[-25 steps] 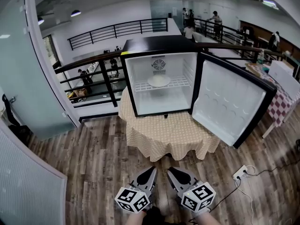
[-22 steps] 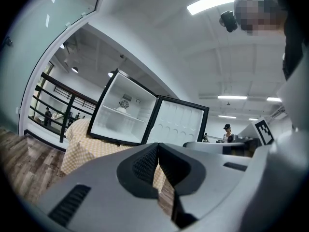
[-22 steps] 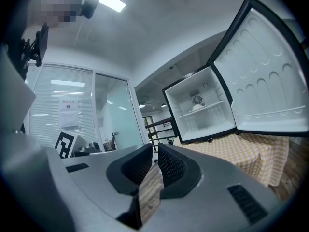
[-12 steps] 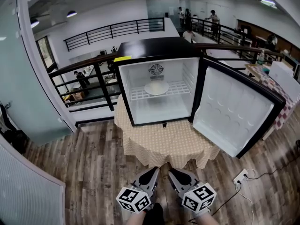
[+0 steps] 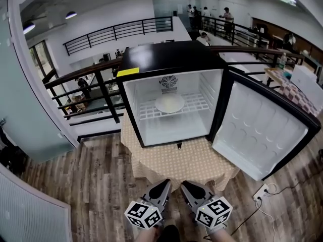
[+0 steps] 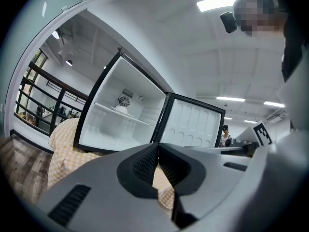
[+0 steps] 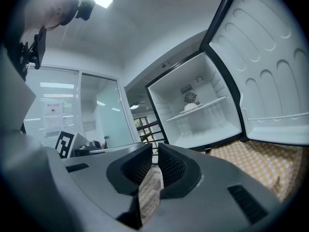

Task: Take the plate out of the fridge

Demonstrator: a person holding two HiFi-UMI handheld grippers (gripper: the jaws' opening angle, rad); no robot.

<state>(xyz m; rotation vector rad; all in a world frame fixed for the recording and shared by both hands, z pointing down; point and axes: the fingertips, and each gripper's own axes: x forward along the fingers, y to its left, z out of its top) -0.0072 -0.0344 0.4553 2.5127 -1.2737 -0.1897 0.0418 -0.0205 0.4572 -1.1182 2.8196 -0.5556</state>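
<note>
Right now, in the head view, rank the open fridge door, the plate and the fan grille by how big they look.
1. fridge door, largest by far.
2. plate, clearly smaller.
3. fan grille, smallest, though it sits farther back than the plate.

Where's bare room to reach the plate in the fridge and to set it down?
The wire shelf is bare on both sides of the plate, and the fridge floor below it is empty. The tablecloth strip in front of the fridge is bare but narrow. The open door crowds the right side.
</note>
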